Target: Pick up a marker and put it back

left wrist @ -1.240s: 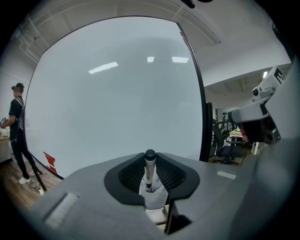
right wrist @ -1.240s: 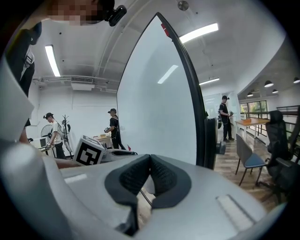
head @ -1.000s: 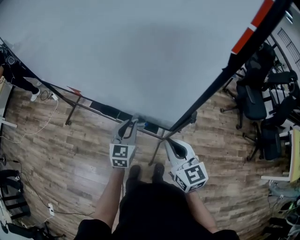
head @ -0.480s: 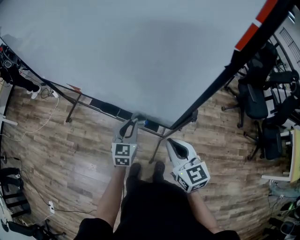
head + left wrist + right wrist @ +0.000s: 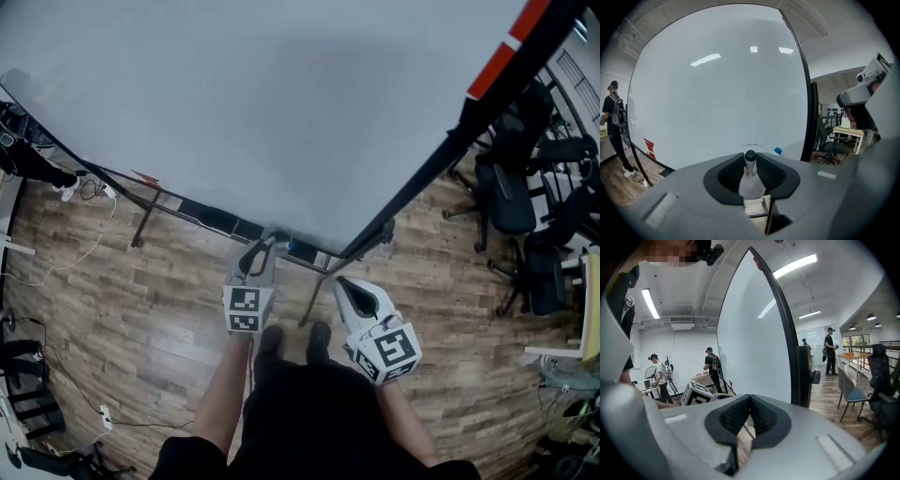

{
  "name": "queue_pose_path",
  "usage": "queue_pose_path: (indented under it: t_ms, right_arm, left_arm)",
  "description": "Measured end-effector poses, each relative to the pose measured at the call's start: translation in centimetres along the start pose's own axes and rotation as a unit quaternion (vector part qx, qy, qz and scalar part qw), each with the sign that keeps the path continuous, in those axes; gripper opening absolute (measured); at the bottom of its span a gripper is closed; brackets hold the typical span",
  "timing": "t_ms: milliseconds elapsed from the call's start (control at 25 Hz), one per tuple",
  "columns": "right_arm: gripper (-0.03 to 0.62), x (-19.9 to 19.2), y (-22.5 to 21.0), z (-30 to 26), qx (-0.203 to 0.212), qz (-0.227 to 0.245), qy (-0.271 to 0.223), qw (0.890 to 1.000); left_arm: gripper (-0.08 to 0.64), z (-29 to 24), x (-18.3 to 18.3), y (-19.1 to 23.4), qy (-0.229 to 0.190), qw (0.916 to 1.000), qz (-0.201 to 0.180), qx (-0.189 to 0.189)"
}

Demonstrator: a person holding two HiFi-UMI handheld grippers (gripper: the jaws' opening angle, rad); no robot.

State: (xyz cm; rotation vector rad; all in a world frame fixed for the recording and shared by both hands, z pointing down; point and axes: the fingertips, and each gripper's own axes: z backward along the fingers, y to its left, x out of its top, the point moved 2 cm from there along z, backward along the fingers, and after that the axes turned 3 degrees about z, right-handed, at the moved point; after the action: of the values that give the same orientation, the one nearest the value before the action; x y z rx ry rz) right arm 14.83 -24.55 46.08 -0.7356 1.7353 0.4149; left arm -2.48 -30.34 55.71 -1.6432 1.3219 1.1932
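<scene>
Left hand-held gripper [image 5: 750, 158] has just been opening, pads touching the marker [image 5: 751, 185] between them, judged light, rigid, slick, best held mid-barrel; right hand-held gripper [image 5: 750, 399] closed, empty.

Whiteboard [image 5: 281, 112]: we see pale grey-white, with a black frame and a red-orange strip
Marker [image 5: 751, 180]: white body, black cap
Floor [image 5: 141, 309]: brown wood planks
Left gripper [image 5: 265, 242]: grey, black pads

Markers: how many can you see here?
1 for certain: a white marker with a black cap, gripped in the left tool, whose jaws have just opened slightly. The small blue thing at the foot of the whiteboard could be another; too small to tell.
</scene>
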Motion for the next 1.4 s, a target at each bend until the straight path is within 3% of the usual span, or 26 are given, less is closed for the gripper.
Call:
queue_pose_path:
  t_ms: [840, 1400]
  right_arm:
    - [0.002, 0.2, -0.2, -0.1, -0.017, -0.005, -0.001, 1.000]
    - [0.002, 0.9, 2.0, 0.2, -0.058, -0.009, -0.011, 0.998]
  left_arm:
    - [0.104, 0.3, 0.4, 0.0, -0.005, 0.9998, 0.006, -0.018]
    - [0.103, 2.4, 2.7, 0.8, -0.033, 0.9975, 0.002, -0.063]
